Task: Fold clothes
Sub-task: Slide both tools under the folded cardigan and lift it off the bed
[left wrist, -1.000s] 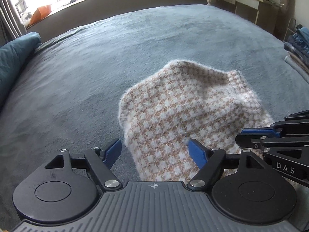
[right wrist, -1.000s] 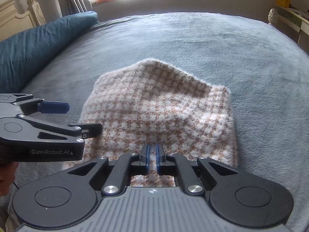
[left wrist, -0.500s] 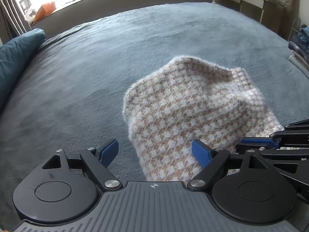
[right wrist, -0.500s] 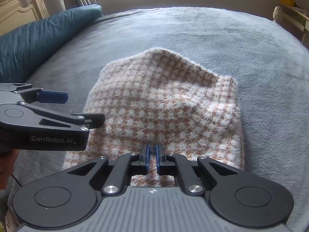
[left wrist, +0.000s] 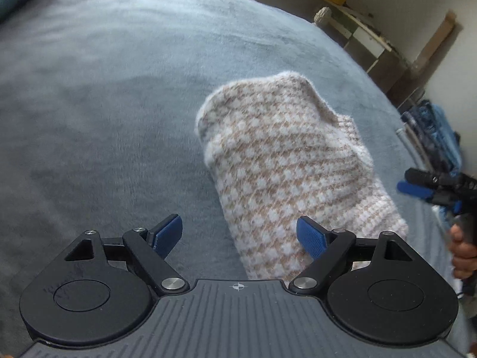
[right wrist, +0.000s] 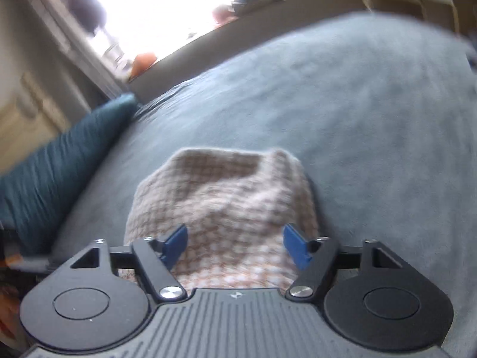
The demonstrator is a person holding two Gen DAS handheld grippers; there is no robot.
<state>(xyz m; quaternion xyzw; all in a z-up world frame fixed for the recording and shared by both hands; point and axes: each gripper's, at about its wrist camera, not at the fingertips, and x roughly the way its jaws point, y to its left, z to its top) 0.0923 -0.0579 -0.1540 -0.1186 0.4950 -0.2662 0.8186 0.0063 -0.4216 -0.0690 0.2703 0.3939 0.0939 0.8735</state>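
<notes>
A: What has changed since a second ago?

B: The right gripper point(right wrist: 235, 243), whose jaws were pressed together then, is now seen with them spreading apart, and both views have been swung sideways. The folded houndstooth sweater point(left wrist: 286, 173) has been left where it lay on the grey-blue bedspread point(left wrist: 104, 95).

A: Is anything held by that gripper?

B: Nothing is gripped. The sweater point(right wrist: 226, 203) is seen below and between the blue pads point(right wrist: 176, 240), but no cloth is pinched by them (the right wrist view is blurred, so fine contact cannot be judged).

A: And the left gripper point(left wrist: 238, 235)?

B: It is held wide open and empty. Its left pad is placed over bare bedspread just beside the sweater's left edge; its right pad is seen over the sweater's near end.

A: Where is the rest placed, taking the sweater as reference?

B: The right gripper point(left wrist: 432, 188), carried in a hand point(left wrist: 462, 253), is seen just past the sweater's right edge. A teal pillow point(right wrist: 56, 161) is lying well to the sweater's left, and a stack of blue clothes point(left wrist: 432, 137) is seen beyond its right side, off the bed.
</notes>
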